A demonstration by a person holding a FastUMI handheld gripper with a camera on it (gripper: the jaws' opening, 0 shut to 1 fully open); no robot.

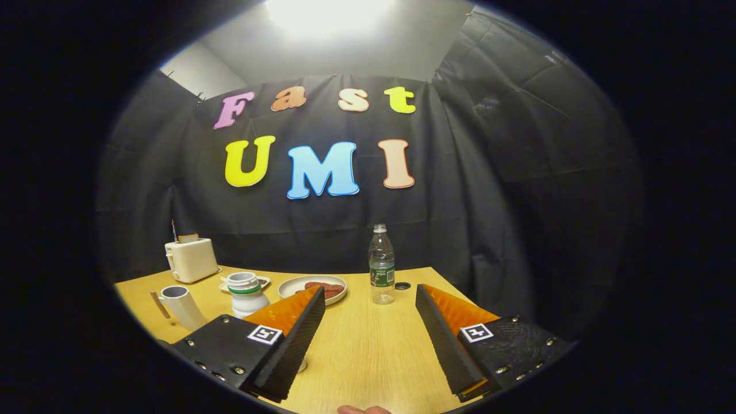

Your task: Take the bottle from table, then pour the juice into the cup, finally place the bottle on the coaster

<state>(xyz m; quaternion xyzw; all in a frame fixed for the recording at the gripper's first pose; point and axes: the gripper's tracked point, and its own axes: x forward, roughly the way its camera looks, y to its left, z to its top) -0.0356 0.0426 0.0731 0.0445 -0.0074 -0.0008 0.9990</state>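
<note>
Jaws: wide apart, empty | bottle (382, 264): upright beyond them on table (368, 351), light, thin-walled, slippery | grip your target mid-body, gently.

A cream toaster (191, 259) stood at the far left corner of the wooden tabletop (368, 345), close to the black cloth wall. A white plate (313, 287) with dark reddish food lay near the middle. A white jar (246, 293) with a green band stood beside that plate, with a small saucer (263, 282) behind it.
</note>
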